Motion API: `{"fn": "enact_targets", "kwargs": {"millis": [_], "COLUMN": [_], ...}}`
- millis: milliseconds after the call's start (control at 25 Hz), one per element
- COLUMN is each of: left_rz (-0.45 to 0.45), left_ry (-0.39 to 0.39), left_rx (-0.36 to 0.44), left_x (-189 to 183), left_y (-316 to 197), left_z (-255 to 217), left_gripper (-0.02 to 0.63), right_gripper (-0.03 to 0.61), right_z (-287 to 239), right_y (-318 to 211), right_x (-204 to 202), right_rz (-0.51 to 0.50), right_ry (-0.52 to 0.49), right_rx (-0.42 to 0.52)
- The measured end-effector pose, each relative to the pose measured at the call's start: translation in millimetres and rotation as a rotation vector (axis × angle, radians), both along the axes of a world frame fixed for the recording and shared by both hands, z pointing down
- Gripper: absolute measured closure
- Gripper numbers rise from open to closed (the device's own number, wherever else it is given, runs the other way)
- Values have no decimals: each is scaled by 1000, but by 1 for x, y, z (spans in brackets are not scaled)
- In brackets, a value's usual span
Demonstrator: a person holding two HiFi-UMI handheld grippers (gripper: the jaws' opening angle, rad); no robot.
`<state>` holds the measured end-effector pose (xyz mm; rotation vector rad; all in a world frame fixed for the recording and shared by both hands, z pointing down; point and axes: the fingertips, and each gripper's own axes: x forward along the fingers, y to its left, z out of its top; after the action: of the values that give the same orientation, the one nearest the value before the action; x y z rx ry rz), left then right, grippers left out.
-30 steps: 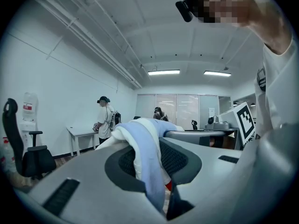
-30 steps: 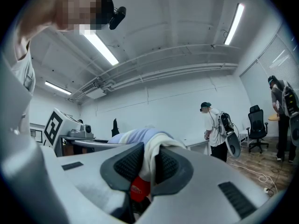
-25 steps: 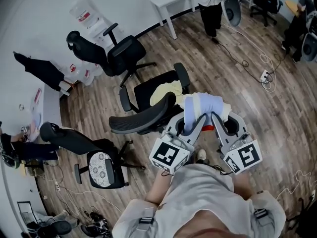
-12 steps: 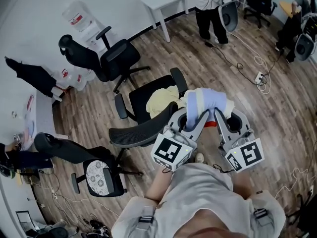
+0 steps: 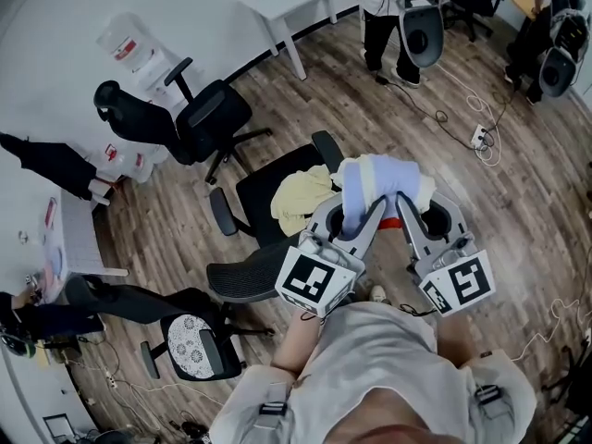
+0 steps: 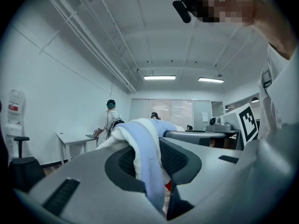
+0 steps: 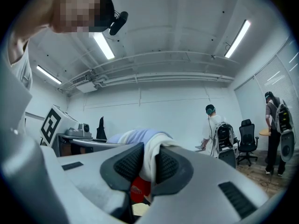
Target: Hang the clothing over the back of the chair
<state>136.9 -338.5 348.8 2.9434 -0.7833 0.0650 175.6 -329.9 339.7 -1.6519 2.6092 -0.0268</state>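
We held the clothing (image 5: 379,181), a pale blue and cream bundle, bunched up between both grippers just right of centre in the head view. The left gripper (image 5: 355,218) had its fingers closed narrowly on a blue and cream fold, which ran down between the ribbed pads in the left gripper view. The right gripper (image 5: 400,215), close beside it, had its fingers pinched on a cream fold in the same way. A small red thing (image 7: 139,189) showed under the cloth; we could not tell what it was. The chair (image 5: 277,169) stood just left of the bundle, its black mesh back (image 5: 252,276) towards the lower left. A yellow garment (image 5: 298,199) lay on its seat. The clothing was apart from that back.
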Motion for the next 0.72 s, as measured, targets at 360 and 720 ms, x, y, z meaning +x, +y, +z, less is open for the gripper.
{"fn": "enact_targets", "kwargs": {"millis": [360, 720], "left_rz": [-48, -120], "left_ry": [10, 29], "left_rx": [16, 21], "left_x": [-27, -73], "left_y": [-39, -66], "left_z": [-10, -12], "left_gripper": [520, 520], "right_gripper": [518, 518], "right_z": [-11, -15], "right_y": [-40, -70], "right_x": [-27, -73], "right_rz": [-36, -105], "right_ry": [18, 34], "right_rx": [17, 22]}}
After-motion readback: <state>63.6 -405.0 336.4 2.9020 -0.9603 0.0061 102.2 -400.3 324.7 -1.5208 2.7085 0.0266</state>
